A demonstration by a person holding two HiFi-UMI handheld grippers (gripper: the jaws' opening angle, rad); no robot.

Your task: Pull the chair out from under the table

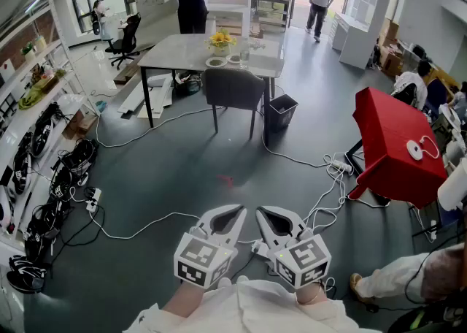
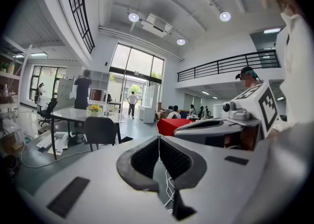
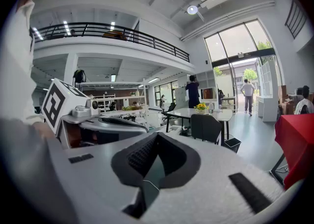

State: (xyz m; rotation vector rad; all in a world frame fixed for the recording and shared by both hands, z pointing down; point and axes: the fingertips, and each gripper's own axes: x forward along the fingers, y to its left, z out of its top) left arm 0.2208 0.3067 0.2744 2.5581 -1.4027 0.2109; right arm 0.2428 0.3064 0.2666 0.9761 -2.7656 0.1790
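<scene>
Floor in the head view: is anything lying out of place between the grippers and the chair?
Yes. White cables snake loose across the floor, and one seems to pass by the chair. A small red scrap lies in the open path. Nothing looks spilled or broken.

The person is holding both grippers low in the head view, close together around 6 o'clock. The left gripper (image 1: 235,215) is sitting just toward 7 o'clock, its nose aiming at about 1 o'clock. The right gripper (image 1: 264,216) is sitting just toward 5 o'clock and aiming at about 11 o'clock, so the tips are nearly meeting. Both are tilting slightly downward. Each pair of jaws is pressing together with nothing between. White sleeves (image 1: 248,311) are showing at 6 o'clock, and bare wrists (image 1: 186,295) are showing just behind the marker cubes (image 1: 203,260).
</scene>
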